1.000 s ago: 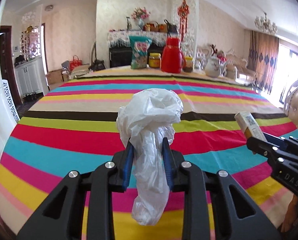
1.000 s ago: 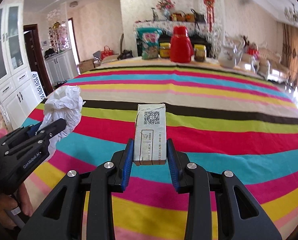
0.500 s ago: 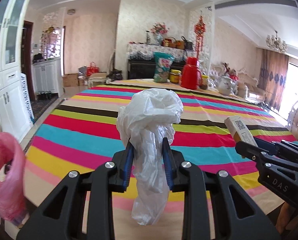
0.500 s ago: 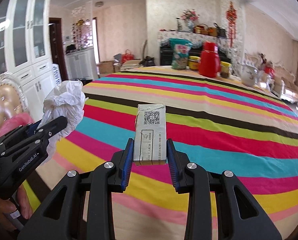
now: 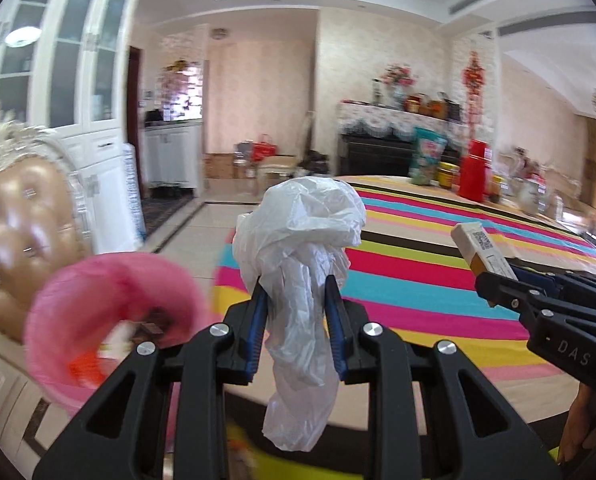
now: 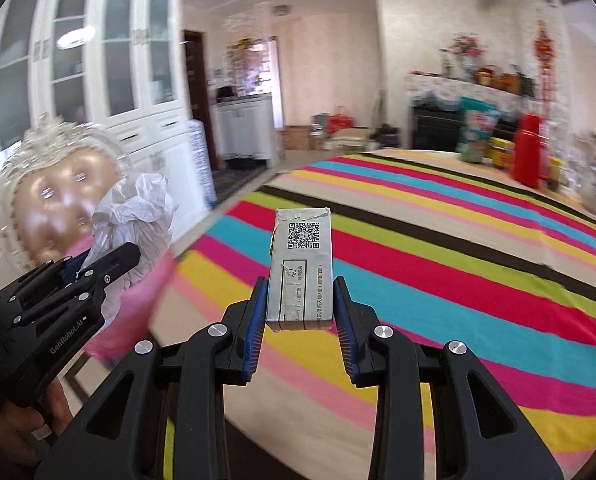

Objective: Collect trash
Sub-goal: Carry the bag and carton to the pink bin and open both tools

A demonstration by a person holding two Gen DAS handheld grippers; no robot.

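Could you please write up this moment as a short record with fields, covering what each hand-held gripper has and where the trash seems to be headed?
left hand-held gripper: shut on a crumpled white plastic bag
right hand-held gripper: shut on a small grey carton with a QR code, held upright
likely destination: pink bin bag, open at lower left of the left wrist view, some trash already inside
surface: table with striped cloth
beside the bin: tufted chair back

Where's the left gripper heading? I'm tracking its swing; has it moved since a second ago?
Yes. The left gripper, shut on the white plastic bag, has swung left off the striped table toward the pink bin.
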